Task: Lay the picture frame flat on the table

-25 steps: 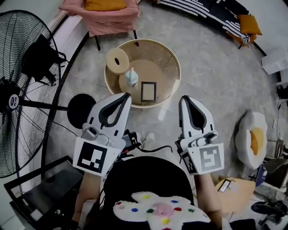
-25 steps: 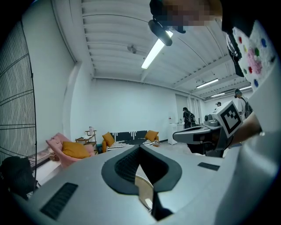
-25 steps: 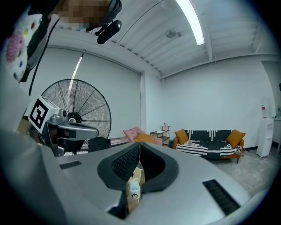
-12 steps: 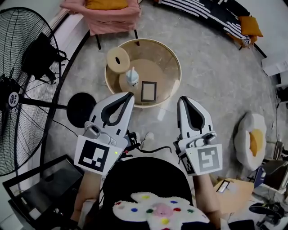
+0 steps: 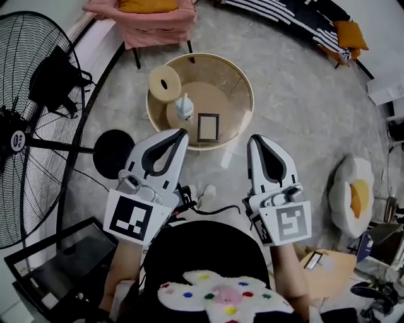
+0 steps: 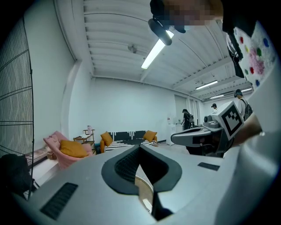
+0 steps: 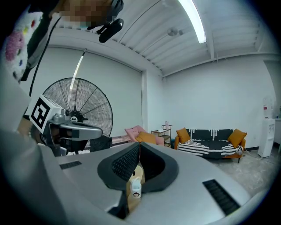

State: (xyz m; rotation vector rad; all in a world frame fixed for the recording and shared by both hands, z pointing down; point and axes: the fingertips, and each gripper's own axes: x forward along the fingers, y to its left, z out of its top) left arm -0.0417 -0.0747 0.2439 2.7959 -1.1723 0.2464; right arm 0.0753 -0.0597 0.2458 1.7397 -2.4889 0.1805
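Note:
The dark picture frame (image 5: 208, 127) stands on the near side of the round glass table (image 5: 243, 79) with a wooden rim, below me in the head view. Beside it are a small white bottle (image 5: 185, 107) and a cream ring-shaped thing (image 5: 165, 82). My left gripper (image 5: 180, 134) is held short of the table's near edge, left of the frame, its jaws shut on nothing. My right gripper (image 5: 255, 139) hangs level with it to the frame's right, also shut and empty. In the right gripper view the bottle (image 7: 135, 186) shows through the gap below the closed jaws.
A large standing fan (image 5: 31, 126) is on the left, with its round base (image 5: 112, 151) near the table. A pink armchair (image 5: 151, 22) is beyond the table and an egg-shaped cushion (image 5: 353, 195) lies on the floor at the right. A striped sofa (image 5: 297, 19) stands far off.

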